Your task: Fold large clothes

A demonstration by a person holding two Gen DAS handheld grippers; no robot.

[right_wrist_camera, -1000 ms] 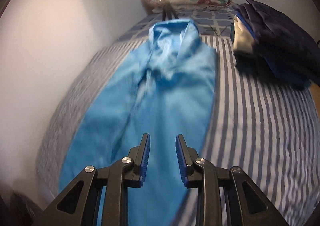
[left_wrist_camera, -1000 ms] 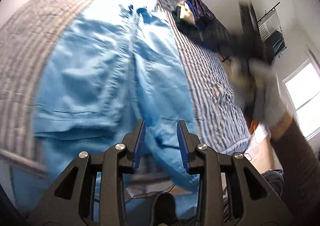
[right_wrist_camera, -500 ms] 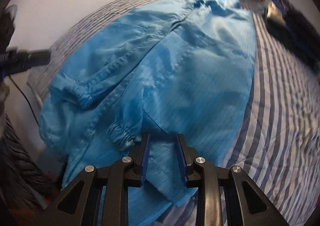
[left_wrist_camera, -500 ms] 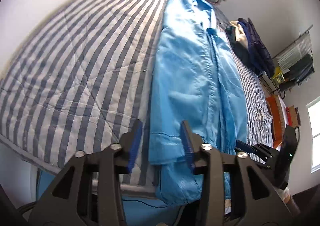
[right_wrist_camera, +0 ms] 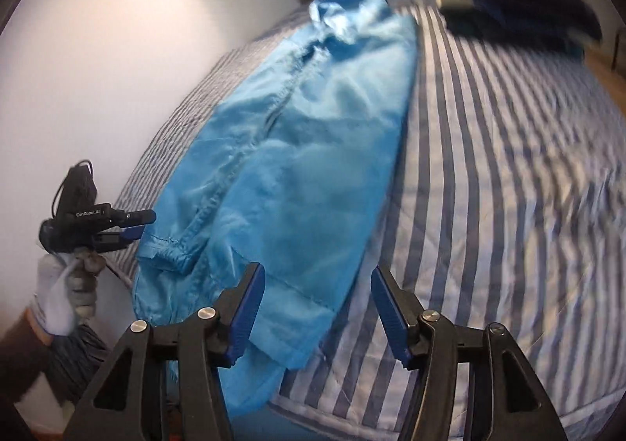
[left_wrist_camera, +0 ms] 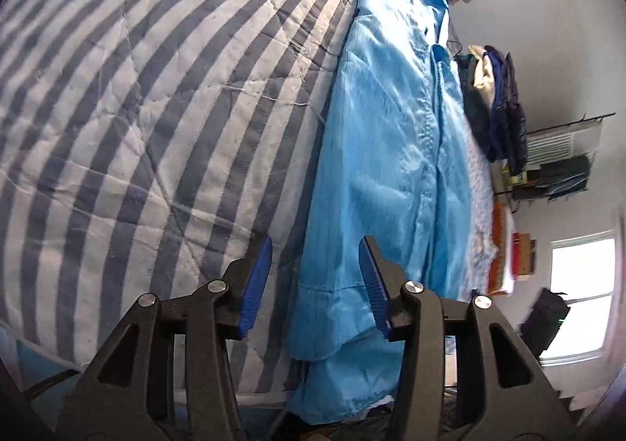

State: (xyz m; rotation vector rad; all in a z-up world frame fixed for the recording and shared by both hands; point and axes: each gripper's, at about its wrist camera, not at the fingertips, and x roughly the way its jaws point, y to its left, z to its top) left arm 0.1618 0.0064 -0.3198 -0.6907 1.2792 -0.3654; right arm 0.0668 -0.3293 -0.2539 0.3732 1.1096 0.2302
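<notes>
Both grippers, left point(left_wrist_camera: 315, 284) and right point(right_wrist_camera: 317, 308), hang spread wide, empty; blue coat's point(right_wrist_camera: 297, 151) hem droops offscreen, probably over the bed point(right_wrist_camera: 508, 167) edge.

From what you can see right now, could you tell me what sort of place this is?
Most likely a bedroom: a bed with a striped quilt, a pile of dark clothes on it, and a window.

Motion blur smears the dark clothes pile point(right_wrist_camera: 520, 22); the blue garment's point(right_wrist_camera: 297, 151) hem hangs out of sight.

A light-blue garment point(left_wrist_camera: 391, 151) lies lengthwise on the bed (hem overhanging the edge).
</notes>
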